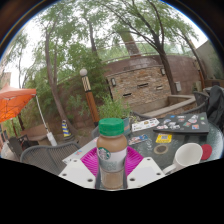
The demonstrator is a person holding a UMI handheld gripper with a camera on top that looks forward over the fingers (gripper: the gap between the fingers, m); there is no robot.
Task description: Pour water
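Bottle: one bottle (112, 150) with a green cap, a pale label and tan liquid in the lower part, standing upright at the bottom centre of the frame.

Hand-held gripper: the hand-held gripper (112, 163) points level and forward, looks clamped onto the bottle, a pink pad (92, 160) snug on each side, two pads in all.

Table: the table (168, 140) sits right of the bottle, lower right of frame, with a few small things on it I can't make out.

Cup: one white cup (187, 155) at lower right, near the table edge.

Chair: a mesh chair (45, 157) at lower left.

Background: trees up top, one stone wall (140, 85) centre right, one orange umbrella (14, 102) at far left.
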